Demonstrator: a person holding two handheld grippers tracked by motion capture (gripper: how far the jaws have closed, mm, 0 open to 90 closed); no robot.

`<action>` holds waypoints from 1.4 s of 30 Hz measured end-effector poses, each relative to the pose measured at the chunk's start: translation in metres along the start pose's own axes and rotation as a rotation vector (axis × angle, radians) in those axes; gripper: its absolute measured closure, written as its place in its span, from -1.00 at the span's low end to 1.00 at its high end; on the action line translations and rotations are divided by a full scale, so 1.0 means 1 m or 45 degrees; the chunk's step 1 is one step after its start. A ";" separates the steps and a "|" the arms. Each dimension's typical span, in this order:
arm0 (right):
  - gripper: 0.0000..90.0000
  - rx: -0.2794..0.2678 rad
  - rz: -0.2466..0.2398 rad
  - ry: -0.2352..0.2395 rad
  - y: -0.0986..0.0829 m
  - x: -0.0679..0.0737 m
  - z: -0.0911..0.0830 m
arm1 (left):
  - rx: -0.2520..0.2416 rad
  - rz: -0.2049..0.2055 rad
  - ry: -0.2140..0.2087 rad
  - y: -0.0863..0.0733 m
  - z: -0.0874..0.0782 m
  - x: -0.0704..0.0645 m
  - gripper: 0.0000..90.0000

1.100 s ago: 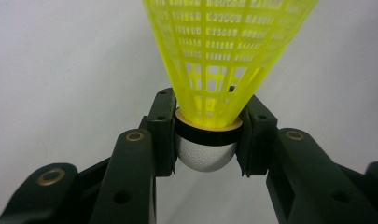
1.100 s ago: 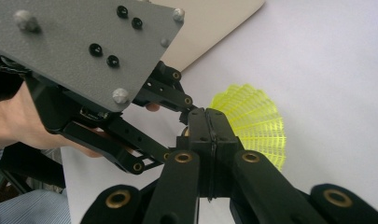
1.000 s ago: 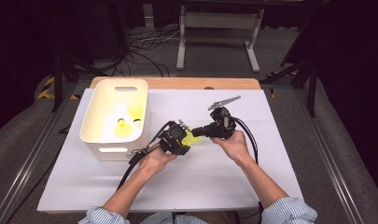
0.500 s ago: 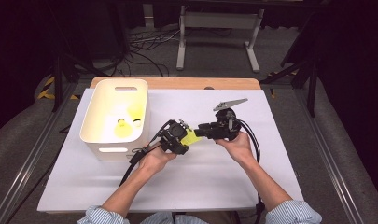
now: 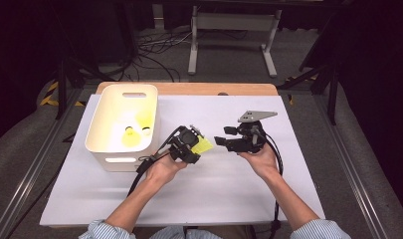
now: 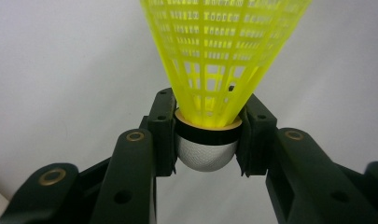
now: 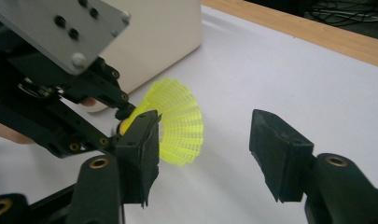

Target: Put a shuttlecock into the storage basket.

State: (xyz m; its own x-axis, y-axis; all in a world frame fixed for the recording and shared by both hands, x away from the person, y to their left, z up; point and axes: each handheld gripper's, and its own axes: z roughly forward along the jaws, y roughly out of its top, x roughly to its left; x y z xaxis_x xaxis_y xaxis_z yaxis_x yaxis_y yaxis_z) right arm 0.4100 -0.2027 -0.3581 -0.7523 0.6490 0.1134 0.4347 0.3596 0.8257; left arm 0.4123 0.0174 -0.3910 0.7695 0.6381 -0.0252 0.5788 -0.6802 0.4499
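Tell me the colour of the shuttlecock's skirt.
Bright yellow mesh shuttlecock; clearest in the left gripper view.

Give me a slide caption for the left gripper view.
Left hand-held gripper clamps a yellow shuttlecock by its cork base.

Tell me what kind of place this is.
Probably a lab or recording studio: a white-covered table on grey carpet, loose cables and a metal stand behind it, dark surroundings, and a person working with handheld grippers.

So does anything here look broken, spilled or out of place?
Nothing stands out. The left gripper holds a yellow shuttlecock squarely by its base, the skirt looks intact, and the right gripper is open beside it. More yellow shuttlecocks lie inside the white bin.
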 end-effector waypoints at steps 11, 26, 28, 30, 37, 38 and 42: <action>-0.25 -0.062 -0.029 -0.095 -0.017 -0.003 -0.013 | 0.016 -0.021 0.011 0.000 -0.007 0.002 0.44; -0.39 -0.105 -0.009 -0.188 -0.046 -0.008 -0.029 | 0.024 -0.080 0.016 -0.002 -0.017 0.007 0.43; -0.40 -0.109 -0.008 -0.198 -0.050 -0.009 -0.031 | 0.025 -0.083 0.016 -0.001 -0.018 0.008 0.43; -0.42 -0.114 -0.005 -0.210 -0.054 -0.010 -0.033 | 0.029 -0.086 0.019 -0.001 -0.018 0.008 0.43; -0.49 -0.143 0.012 -0.244 -0.071 -0.011 -0.041 | 0.022 -0.093 0.022 -0.002 -0.021 0.010 0.43; -0.50 -0.147 0.015 -0.252 -0.073 -0.011 -0.042 | 0.023 -0.094 0.023 -0.002 -0.022 0.010 0.43; -0.54 -0.166 0.036 -0.278 -0.083 -0.014 -0.047 | 0.011 -0.109 0.036 -0.003 -0.024 0.012 0.43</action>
State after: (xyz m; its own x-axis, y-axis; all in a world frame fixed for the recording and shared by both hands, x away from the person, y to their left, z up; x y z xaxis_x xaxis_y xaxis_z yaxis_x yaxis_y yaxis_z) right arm 0.3610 -0.2731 -0.4019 -0.6096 0.7923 0.0270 0.3758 0.2588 0.8898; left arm 0.4133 0.0352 -0.3710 0.7092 0.7040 -0.0380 0.6447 -0.6257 0.4392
